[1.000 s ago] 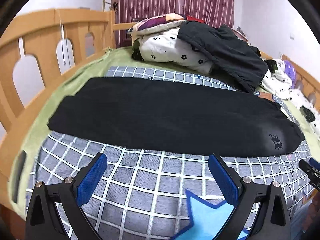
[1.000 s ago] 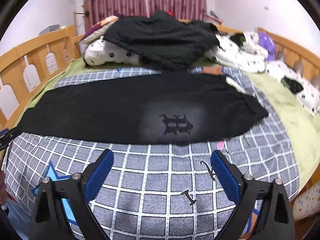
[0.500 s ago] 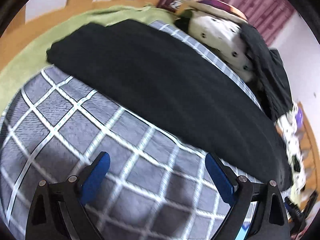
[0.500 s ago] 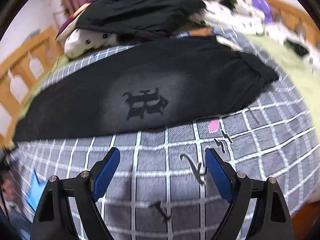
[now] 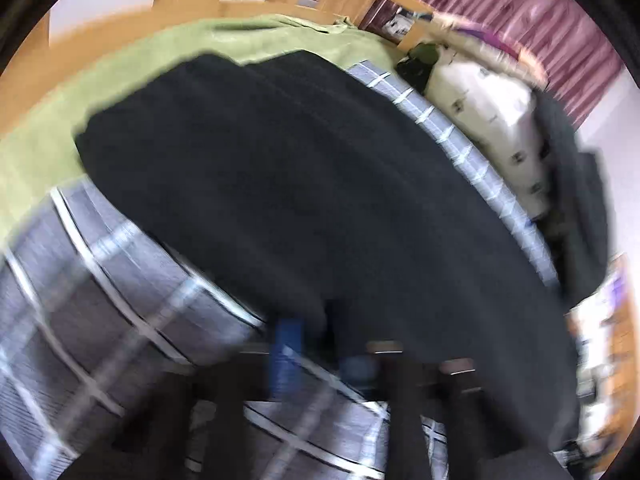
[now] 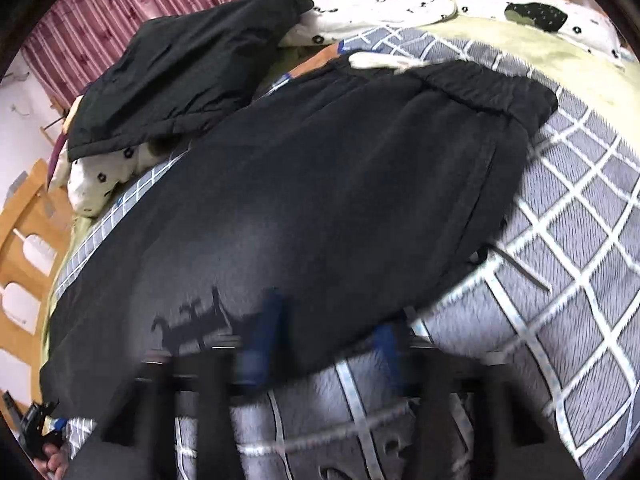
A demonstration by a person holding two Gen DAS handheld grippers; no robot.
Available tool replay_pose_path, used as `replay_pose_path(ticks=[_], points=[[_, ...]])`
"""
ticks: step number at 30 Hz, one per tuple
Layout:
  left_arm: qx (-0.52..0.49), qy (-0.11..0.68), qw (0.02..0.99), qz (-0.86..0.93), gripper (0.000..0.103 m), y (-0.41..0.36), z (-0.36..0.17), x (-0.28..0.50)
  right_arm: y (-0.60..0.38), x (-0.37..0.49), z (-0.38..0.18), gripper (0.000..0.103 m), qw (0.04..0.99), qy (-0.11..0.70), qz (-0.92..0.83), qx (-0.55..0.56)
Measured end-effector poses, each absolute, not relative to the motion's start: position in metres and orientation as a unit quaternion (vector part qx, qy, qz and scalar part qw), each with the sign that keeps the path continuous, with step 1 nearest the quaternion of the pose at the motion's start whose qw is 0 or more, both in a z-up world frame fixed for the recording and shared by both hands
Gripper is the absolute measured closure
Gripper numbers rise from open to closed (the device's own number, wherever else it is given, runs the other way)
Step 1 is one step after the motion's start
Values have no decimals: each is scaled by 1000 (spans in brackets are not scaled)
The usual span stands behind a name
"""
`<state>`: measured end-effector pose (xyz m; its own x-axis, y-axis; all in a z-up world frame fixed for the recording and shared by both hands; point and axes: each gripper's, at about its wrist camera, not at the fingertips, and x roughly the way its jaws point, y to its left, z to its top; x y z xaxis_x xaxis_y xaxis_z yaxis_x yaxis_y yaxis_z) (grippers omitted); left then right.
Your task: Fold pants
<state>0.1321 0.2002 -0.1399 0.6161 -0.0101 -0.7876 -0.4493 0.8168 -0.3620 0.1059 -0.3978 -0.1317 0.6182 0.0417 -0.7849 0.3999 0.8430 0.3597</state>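
Note:
The black pants lie flat across the grey checked bedspread, folded lengthwise, with a dark printed emblem near the front edge. My left gripper is at the near edge of the pants, its blue pads close together around the cloth edge; the frame is blurred. My right gripper is at the near edge by the emblem, its blue pads narrowed with the pants edge between them. The waistband lies at the right end.
A black jacket lies on white flowered bedding behind the pants. A wooden bed rail runs along the left side, with a green sheet under the bedspread. Maroon curtains hang at the back.
Both grippers have moved forward and down to the pants' near edge. Their jaws have narrowed from wide open to nearly closed on the cloth.

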Motion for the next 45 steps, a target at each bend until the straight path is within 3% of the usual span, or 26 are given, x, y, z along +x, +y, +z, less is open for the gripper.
replay_pose_path(ticks=[7,13,26,29,32,34,37,45], points=[[-191,367,906,93,93,187,-68,138,-395,137,-72,87,889,385,-72,237],[-105,336,932,87,93,173,-28,193,-394,182,-36,87,916,347,-43,195],[-76,332,928,149,93,163,-72,317,-380,307,-67,87,915,370,-64,145],[-66,346,922,162,90,161,-92,336,-380,338,-94,79,902,399,-85,144],[-60,371,915,148,61,157,-98,345,-380,355,-114,66,890,423,-89,146],[-63,362,918,149,30,155,-92,336,-373,347,-110,59,893,419,-81,143],[-70,353,922,145,25,156,-79,313,-351,315,-90,41,916,385,-42,103],[-156,392,899,115,25,178,-64,220,-337,197,-62,31,926,377,-27,13]])
